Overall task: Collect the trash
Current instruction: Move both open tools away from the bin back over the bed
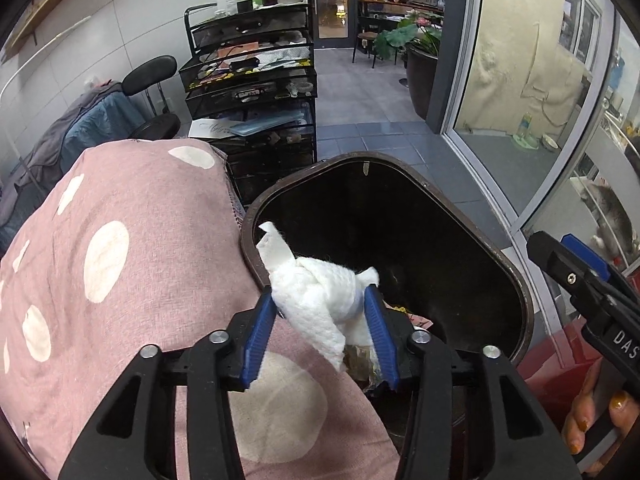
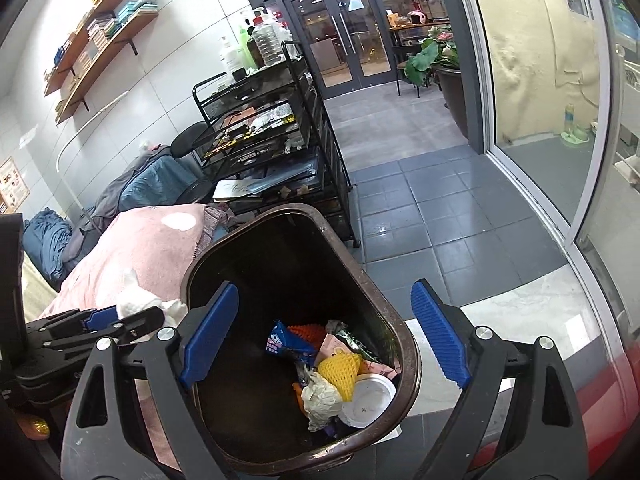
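My left tongs point(image 1: 320, 300) grip a crumpled white paper towel point(image 1: 320, 296) over the near rim of the brown trash bin point(image 1: 520, 292), beside the pink dotted bedspread point(image 1: 132, 248). My right tongs point(image 2: 324, 328) gape wide and empty above the bin's wrappers.

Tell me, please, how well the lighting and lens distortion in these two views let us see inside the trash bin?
Left wrist view: the trash bin interior is nearly black, while the white tissue between the left gripper fingers looks bright and sharp. Right wrist view: the wrappers and yellow foam net at the bottom are lit and readable. Both views bow the door frames strongly.
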`<action>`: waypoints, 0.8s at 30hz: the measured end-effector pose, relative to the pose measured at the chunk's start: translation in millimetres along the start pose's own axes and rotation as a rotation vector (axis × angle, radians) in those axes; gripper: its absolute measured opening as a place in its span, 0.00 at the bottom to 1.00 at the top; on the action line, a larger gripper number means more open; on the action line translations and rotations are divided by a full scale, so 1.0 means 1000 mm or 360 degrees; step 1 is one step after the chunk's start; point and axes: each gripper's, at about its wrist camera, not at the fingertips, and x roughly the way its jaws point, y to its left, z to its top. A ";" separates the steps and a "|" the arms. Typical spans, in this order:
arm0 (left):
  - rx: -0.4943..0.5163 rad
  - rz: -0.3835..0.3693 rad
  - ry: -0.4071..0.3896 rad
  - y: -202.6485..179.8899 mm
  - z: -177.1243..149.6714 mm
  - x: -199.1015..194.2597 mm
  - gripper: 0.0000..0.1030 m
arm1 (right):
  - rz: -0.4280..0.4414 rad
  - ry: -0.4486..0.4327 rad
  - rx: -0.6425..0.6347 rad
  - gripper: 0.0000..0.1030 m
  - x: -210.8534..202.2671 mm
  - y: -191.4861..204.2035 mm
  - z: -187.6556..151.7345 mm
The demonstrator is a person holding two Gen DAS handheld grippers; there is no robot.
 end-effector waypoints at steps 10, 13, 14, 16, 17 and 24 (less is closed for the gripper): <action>0.0031 0.0013 -0.0079 -0.002 -0.001 -0.009 0.83 | -0.0015 0.0002 0.0008 0.85 -0.001 -0.003 -0.001; 0.0030 0.0023 -0.0107 -0.002 -0.001 -0.014 0.86 | -0.0018 0.0004 0.0008 0.85 -0.001 -0.005 0.000; 0.0025 0.0030 -0.0120 -0.001 0.000 -0.016 0.86 | -0.0018 0.0003 0.0008 0.85 -0.001 -0.005 0.000; 0.0011 0.0039 -0.0173 0.002 -0.002 -0.026 0.88 | -0.0012 -0.0007 0.0008 0.85 -0.003 -0.004 0.000; 0.0000 0.0044 -0.0211 0.004 -0.004 -0.033 0.88 | -0.0012 -0.0014 0.0004 0.86 -0.004 -0.002 -0.001; -0.0076 0.0151 -0.0442 0.022 -0.027 -0.081 0.95 | 0.0023 -0.0077 -0.0070 0.89 -0.011 0.011 -0.005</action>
